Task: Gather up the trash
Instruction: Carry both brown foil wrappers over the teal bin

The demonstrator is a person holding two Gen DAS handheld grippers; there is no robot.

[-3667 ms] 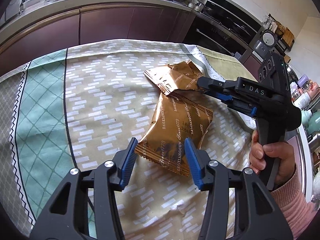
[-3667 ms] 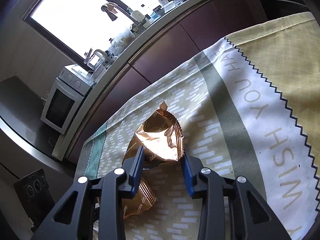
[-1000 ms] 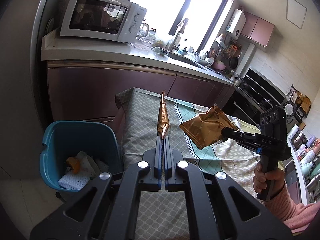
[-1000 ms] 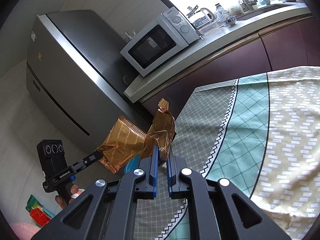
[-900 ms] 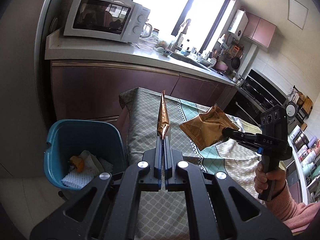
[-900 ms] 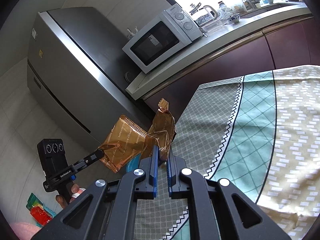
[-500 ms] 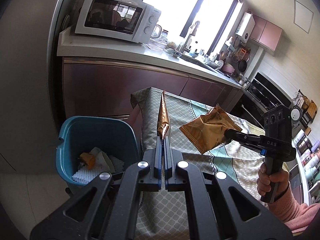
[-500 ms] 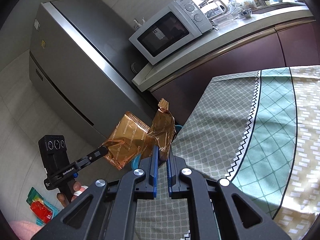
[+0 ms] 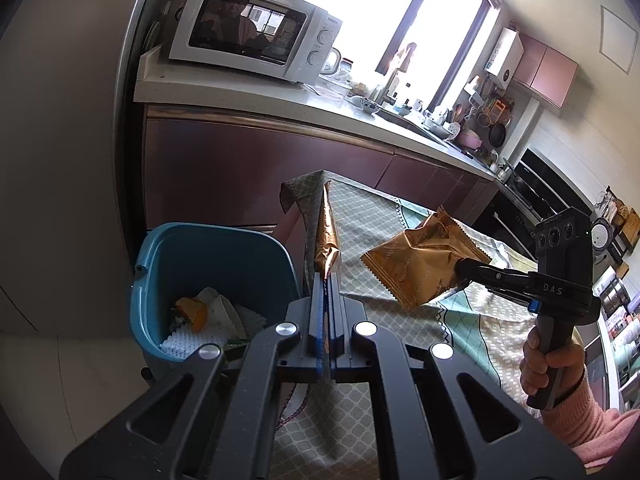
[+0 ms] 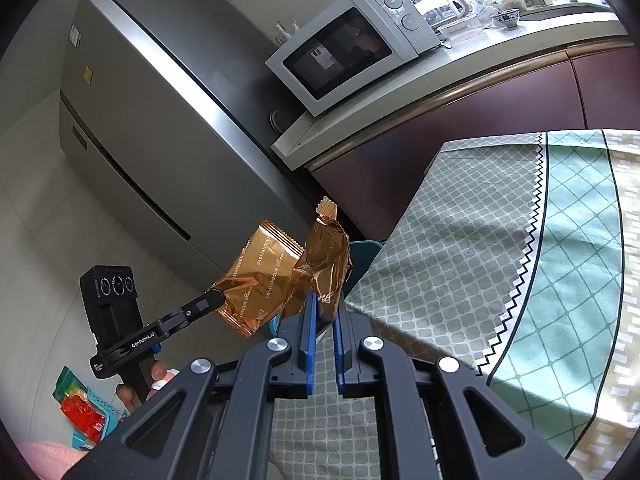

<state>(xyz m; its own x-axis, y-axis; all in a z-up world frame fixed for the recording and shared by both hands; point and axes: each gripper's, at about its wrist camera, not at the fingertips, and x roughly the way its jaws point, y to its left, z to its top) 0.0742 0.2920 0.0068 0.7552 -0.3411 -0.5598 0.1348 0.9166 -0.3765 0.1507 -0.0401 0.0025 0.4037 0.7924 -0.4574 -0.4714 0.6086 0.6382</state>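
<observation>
L gripper (image 9: 328, 284) is clamped tight on a flat gold wrapper (image 9: 326, 236), seen edge-on and standing straight up from the blue pads. Same wrapper shows face-on in the R wrist view (image 10: 256, 280), pinched at its lower corner by the L gripper (image 10: 218, 298), which comes in from the lower left.

R gripper (image 10: 323, 308) is closed on a crumpled gold wrapper (image 10: 324, 264) that rises upright betw. its blue pads. In the L wrist view that R gripper (image 9: 464, 270) reaches in from the right, w/ its wrapper (image 9: 420, 264) hanging off the tip toward the L gripper. The two wrappers sit just beside each other, both held in the air.

Below and left of the L gripper: teal bin (image 9: 160, 264), open, w/ white scraps and an orange bit (image 9: 192, 310) at the bottom. Ahead and right of both grippers: table edge w/ patterned tablecloth (image 10: 500, 240). Further off, a white microwave (image 9: 256, 36) on the counter, and a steel fridge (image 10: 160, 100).
</observation>
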